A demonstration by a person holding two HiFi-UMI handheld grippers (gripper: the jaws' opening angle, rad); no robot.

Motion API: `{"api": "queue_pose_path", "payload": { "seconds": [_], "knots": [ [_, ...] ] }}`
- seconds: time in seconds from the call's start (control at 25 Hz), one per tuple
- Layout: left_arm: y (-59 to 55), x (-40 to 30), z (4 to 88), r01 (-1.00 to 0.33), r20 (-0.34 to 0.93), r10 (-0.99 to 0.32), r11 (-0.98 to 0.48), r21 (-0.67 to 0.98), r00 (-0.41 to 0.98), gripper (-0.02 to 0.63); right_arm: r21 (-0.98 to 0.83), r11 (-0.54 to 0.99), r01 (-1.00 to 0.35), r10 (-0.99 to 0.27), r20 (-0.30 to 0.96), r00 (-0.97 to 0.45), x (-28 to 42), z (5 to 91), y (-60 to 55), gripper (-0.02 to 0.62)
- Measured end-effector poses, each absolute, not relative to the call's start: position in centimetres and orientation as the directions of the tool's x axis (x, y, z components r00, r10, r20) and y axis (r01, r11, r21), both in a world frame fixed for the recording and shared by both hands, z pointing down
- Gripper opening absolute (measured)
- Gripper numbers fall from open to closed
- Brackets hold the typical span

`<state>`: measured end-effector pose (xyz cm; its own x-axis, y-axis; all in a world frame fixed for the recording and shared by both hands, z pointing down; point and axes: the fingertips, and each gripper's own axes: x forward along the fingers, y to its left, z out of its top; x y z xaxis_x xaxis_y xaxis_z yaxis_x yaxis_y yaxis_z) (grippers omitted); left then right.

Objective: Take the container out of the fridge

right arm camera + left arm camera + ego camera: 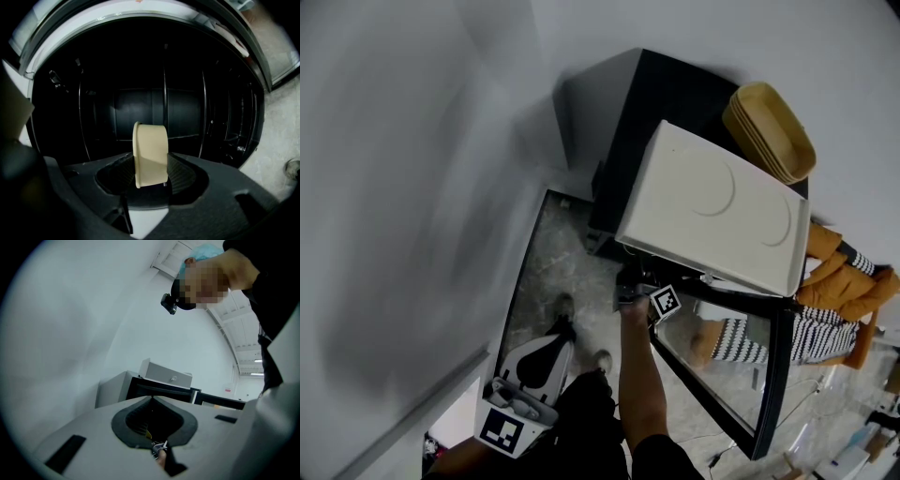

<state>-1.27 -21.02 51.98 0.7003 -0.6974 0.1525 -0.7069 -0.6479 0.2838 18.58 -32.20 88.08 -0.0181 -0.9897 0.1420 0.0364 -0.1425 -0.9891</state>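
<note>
The right tool point(151, 161) grips the cream container point(150, 140) between its jaws, inside the dark fridge point(140, 98). The grasp looks made; next comes a straight pull out through the doorway. The left tool point(151, 399) hangs closed and empty.

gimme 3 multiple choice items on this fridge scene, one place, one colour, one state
1. Where is the container? A in a sink B in the right gripper, inside the fridge C on a chair
2. Its colour? A cream B red C blue
3. The fridge door is: A shut B open C missing
Answers: 1 B, the right gripper view shows it pinched between the pads against the dark interior; 2 A, pale cream throughout; 3 B, it swings out in the head view.
</note>
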Motion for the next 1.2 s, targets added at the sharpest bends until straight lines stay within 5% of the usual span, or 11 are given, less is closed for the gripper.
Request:
{"api": "queue_pose_path", "payload": {
  "seconds": [1.2],
  "knots": [
    [-9.6, 1.8, 46.8, -0.766, 0.044, -0.784, -0.591, 0.253, 0.619, 0.005, -0.987, -0.152, 0.05, -0.987, 0.148, -0.068, 18.4, 81.5, -19.7, 0.192]
  ]
}}
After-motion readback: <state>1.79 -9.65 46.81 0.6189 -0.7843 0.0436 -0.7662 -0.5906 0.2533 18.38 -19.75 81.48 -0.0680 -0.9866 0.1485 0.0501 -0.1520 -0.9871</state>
